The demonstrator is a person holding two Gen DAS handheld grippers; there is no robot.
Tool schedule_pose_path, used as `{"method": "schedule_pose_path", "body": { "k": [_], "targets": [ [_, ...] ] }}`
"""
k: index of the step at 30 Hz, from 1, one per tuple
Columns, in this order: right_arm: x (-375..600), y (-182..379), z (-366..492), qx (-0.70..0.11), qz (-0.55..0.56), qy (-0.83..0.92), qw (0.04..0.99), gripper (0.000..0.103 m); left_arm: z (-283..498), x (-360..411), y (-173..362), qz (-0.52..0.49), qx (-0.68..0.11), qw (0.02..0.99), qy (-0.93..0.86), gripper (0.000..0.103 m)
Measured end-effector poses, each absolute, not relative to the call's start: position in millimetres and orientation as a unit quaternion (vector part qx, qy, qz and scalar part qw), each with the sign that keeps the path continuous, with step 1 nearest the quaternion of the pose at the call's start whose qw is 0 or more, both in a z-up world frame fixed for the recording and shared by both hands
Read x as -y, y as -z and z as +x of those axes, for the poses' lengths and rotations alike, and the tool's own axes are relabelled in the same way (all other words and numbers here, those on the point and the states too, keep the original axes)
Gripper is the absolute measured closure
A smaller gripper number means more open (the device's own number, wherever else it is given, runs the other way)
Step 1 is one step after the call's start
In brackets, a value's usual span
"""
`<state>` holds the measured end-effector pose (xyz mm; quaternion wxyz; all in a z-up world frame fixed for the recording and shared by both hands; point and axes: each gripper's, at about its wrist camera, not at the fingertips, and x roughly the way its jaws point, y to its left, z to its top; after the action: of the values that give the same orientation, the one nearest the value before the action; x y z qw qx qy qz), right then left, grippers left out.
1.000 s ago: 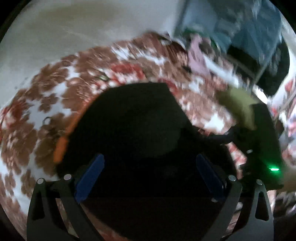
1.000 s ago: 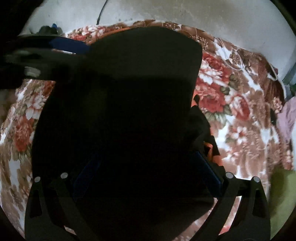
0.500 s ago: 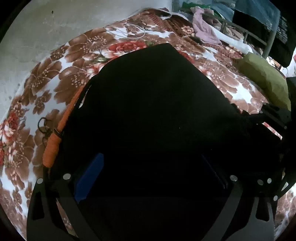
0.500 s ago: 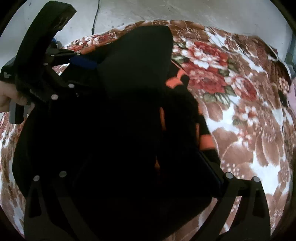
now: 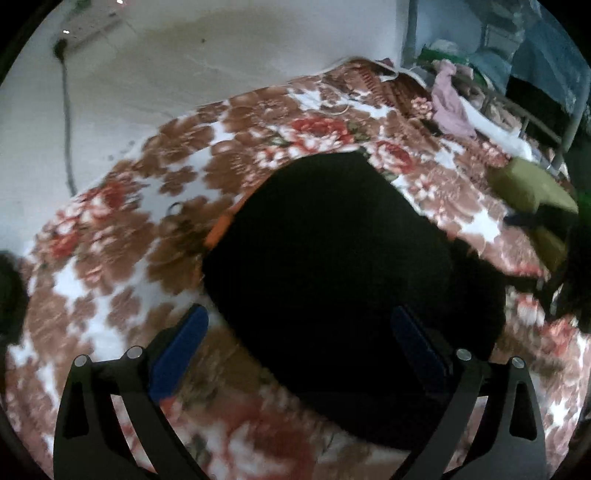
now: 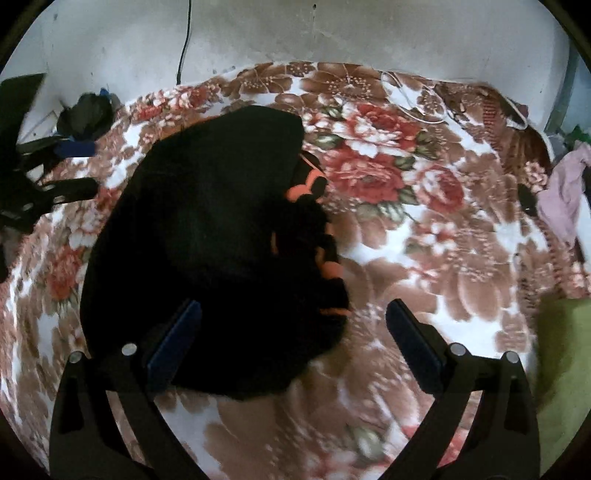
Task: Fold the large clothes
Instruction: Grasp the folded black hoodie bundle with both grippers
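Note:
A black garment with orange trim (image 5: 332, 266) lies folded into a compact shape on the floral blanket (image 5: 122, 258). It also shows in the right wrist view (image 6: 207, 236), its orange trim bunched along its right edge. My left gripper (image 5: 299, 343) is open and empty, raised above the garment's near edge. My right gripper (image 6: 291, 332) is open and empty, above the garment's near right corner. The left gripper shows at the far left of the right wrist view (image 6: 48, 170).
The floral blanket (image 6: 424, 258) covers a bed against a pale wall (image 6: 295, 33). A green cushion (image 5: 532, 184) lies at the right. A pink cloth (image 5: 450, 107) and other clothes pile at the far right. A cable (image 5: 66, 122) hangs down the wall.
Both grippers have let go of the black garment and pulled back and up. The garment now lies folded on the blanket, smaller in both views.

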<state>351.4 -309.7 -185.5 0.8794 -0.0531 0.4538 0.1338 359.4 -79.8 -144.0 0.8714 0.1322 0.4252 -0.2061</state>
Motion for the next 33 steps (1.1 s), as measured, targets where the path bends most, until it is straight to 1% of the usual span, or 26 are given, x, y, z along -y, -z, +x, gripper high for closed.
{"method": "schedule_pose_path", "body": {
  "k": [4,7,12,15,17,20,25,29,31,33],
  "targets": [
    [320.6,173.4,340.7,-0.455,-0.048,-0.117,0.881,0.005,324.9,57.7,135.4,0.114,-0.414,0.889,0.155,0.005],
    [328.4,163.5,331.6,-0.452,-0.016,-0.119,0.884,0.005,304.3,46.6,130.0,0.113,-0.411,0.894,0.140,0.005],
    [341.1,154.6,315.3,-0.459,0.038,-0.128,0.878,0.005,270.2,42.8,113.6,0.106,-0.412,0.897,0.118,0.005],
    [345.9,147.7,307.4,-0.461,0.047,-0.133,0.876,0.005,250.7,47.2,101.6,0.099,-0.413,0.900,0.100,0.005],
    [346.5,143.1,300.9,-0.463,0.044,-0.126,0.876,0.005,237.4,50.9,95.8,0.080,-0.415,0.902,0.090,0.005],
    [347.6,131.7,288.6,-0.459,0.046,-0.116,0.880,0.005,213.8,53.7,92.2,0.017,-0.415,0.907,0.071,0.005],
    [339.7,135.9,287.4,-0.448,0.034,-0.134,0.883,0.005,189.8,57.6,113.1,-0.066,-0.409,0.907,0.074,0.005],
    [331.3,168.4,306.0,-0.482,0.037,-0.149,0.863,0.005,200.6,35.6,170.6,-0.162,-0.442,0.878,0.089,0.005],
    [327.9,181.1,315.1,-0.494,0.033,-0.152,0.856,0.005,206.2,26.5,187.1,-0.173,-0.442,0.876,0.087,0.005],
    [326.7,187.2,324.4,-0.507,0.026,-0.145,0.849,0.005,212.3,23.7,192.6,-0.169,-0.443,0.876,0.087,0.005]
  ]
}}
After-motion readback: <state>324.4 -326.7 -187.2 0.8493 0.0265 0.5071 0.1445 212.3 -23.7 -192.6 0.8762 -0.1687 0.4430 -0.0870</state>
